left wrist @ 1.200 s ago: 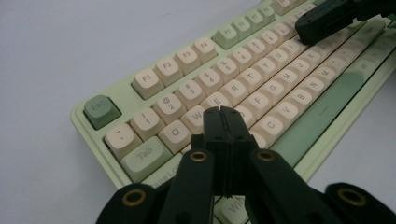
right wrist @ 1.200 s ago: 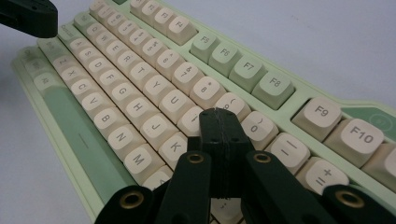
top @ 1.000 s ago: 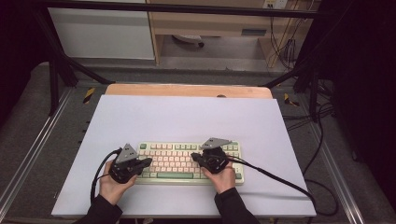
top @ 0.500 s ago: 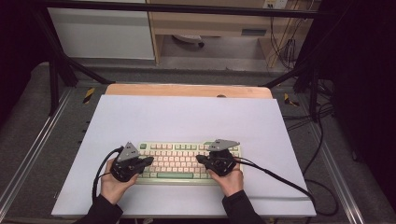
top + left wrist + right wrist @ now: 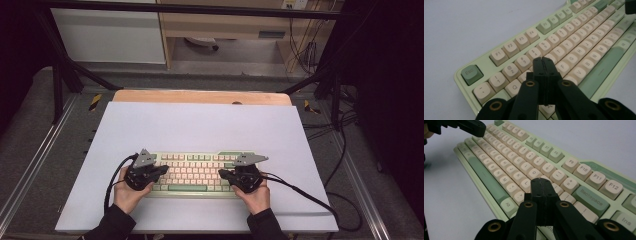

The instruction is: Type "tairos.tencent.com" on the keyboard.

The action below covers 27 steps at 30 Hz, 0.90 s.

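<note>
Hovering clenched at lower centre, left tool (image 5: pixel 159 171) and right tool (image 5: pixel 223 174) poise as blunt key-pressers over the pale-green, cream-keyed keyboard (image 5: pixel 195 172).

keyboard (image 5: pixel 529 167) — right end cropped

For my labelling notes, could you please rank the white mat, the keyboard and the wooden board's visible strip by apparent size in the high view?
1. white mat, by far the largest.
2. keyboard.
3. wooden board, visible as a thin strip beyond the mat; farther from the camera, so its ranking against the keyboard is unsure.
</note>
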### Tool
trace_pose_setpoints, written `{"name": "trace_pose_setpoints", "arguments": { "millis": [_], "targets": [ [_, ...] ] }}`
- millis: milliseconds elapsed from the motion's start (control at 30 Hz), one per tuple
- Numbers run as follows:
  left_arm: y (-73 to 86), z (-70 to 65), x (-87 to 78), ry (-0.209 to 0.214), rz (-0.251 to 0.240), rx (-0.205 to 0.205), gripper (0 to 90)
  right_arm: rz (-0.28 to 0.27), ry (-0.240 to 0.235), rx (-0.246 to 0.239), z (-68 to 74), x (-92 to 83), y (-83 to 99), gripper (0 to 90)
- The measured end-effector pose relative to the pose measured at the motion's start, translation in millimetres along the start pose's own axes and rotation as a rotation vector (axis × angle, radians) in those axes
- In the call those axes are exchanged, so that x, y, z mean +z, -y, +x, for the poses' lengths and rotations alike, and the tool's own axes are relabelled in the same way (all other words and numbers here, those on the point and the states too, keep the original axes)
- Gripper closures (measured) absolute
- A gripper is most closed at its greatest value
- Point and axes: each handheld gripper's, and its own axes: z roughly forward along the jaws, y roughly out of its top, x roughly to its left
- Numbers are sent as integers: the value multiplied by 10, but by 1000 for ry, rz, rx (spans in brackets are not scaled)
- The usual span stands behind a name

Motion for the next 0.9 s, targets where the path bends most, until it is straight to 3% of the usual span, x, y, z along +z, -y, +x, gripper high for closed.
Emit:
{"name": "trace_pose_setpoints", "arguments": {
  "millis": [900],
  "targets": [
    [77, -35, 107, 4, 34, 9, 900, 2, 4, 2, -14, -44, 60, 900]
  ]
}}
